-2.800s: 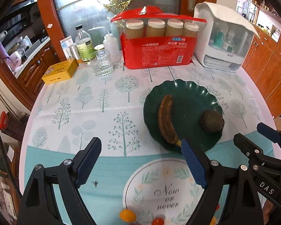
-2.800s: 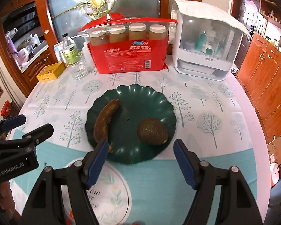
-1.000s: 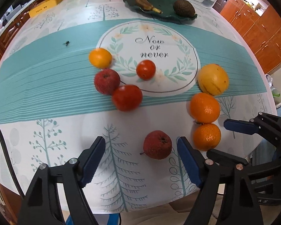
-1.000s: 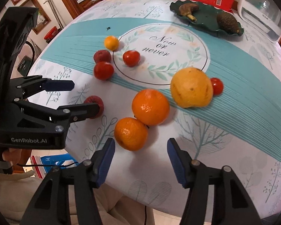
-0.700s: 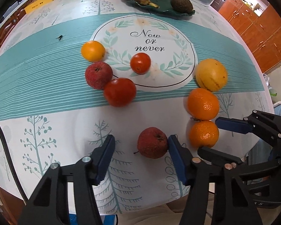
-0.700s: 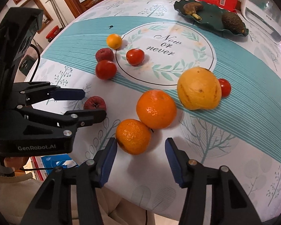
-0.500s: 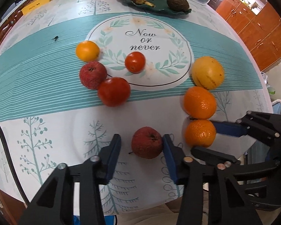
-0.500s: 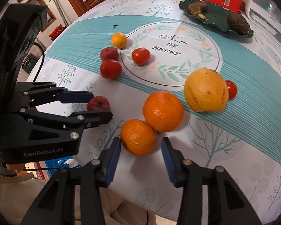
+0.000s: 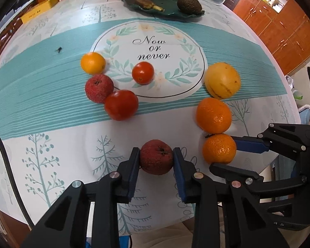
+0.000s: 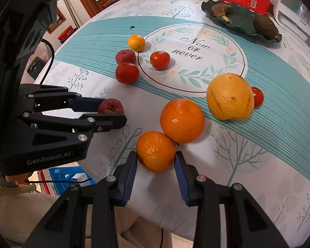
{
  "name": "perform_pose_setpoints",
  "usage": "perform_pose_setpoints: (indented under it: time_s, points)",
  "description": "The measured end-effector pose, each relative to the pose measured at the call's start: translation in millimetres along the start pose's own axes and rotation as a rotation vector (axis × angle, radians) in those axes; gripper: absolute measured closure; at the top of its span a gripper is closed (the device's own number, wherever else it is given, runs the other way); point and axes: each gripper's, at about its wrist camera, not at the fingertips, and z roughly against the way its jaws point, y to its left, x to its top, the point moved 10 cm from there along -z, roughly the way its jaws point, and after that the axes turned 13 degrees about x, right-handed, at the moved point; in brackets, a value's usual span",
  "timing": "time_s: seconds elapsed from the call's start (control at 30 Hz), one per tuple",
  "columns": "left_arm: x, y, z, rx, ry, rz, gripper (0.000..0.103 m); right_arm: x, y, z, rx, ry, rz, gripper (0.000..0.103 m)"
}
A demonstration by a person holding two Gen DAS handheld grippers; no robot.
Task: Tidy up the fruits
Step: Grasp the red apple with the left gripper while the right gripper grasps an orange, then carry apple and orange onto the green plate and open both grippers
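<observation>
While left tongs pinch it, red fruit points calyx up.

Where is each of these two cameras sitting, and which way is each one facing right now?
Left wrist: on the left gripper, looking forward and down along its fingers at the dark red fruit they close on; the right gripper shows at right.
Right wrist: on the right gripper, facing the small orange between its fingers; the left gripper shows at left.
Shared: both held fruits, the loose fruit, the green plate at the far side of the table.
</observation>
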Motion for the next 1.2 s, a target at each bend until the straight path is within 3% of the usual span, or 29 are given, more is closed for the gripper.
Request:
perform_pose_setpoints:
  time_s: [0.43,0.67,0.9,1.2]
  points:
    - [26.3,3.5,37.5,0.025,-0.082,-0.053,0.073,8.1,9.4,39.0,0.004,-0.050,0.038,0.067]
    - [51.2,7.2,57.4,0.038,-0.124,-0.070,0.073,30.6,11.1,64.6,0.004,-0.119,0.032,0.067]
    - [92.1,13.1,78.1,0.040,-0.163,-0.062,0.073,64.5,0.6,91.9,-0.007,-0.194,0.015,0.067]
    - [170.6,12.0,98.7,0.060,-0.243,-0.089,0.073,119.7,-30.4,123.3,-0.062,-0.274,-0.014,0.067]
